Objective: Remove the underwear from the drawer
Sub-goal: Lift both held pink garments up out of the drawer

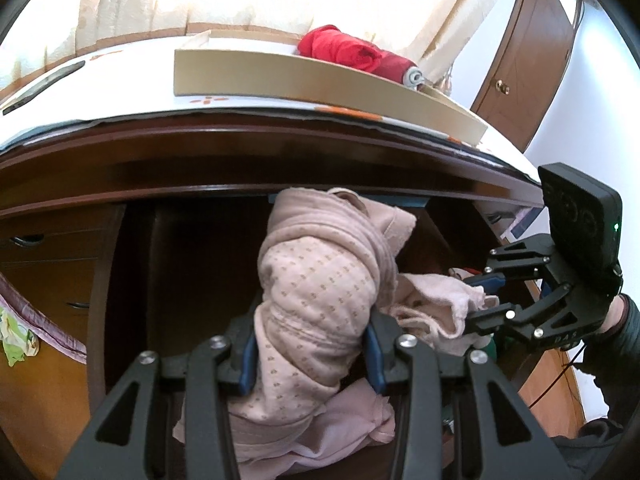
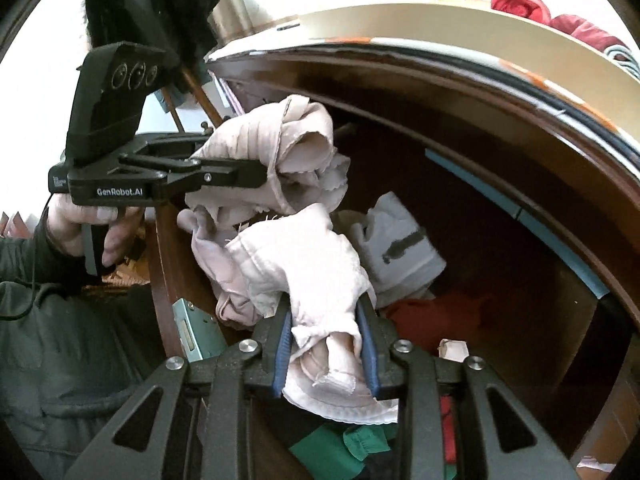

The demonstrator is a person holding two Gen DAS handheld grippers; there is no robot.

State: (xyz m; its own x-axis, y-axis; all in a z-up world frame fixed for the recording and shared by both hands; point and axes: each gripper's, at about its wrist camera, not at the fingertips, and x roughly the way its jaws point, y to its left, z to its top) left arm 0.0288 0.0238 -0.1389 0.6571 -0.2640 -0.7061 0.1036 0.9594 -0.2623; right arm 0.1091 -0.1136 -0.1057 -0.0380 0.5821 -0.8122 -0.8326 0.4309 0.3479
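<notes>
The left gripper (image 1: pixel 312 354) is clamped on a rolled pink garment (image 1: pixel 320 280), which stands up between its blue pads above the open drawer (image 1: pixel 192 264). Just to its right, the right gripper (image 2: pixel 326 354) pinches a paler pink piece (image 2: pixel 308 264), its pads pressed into the cloth. In the right wrist view the two pieces look tangled or joined where they meet, though I cannot tell if they are one garment.

To do this lift well, I would judge both hands should rise together and draw back toward the person, keeping the cloth clear of the tabletop edge (image 1: pixel 280 128) overhead and shaking loose any trailing fold. A white item (image 2: pixel 400 248) and a red one (image 2: pixel 432 316) lie beyond the right gripper in the drawer.

The left gripper's body reads "GenRobot.AI"; no other writing is legible.
</notes>
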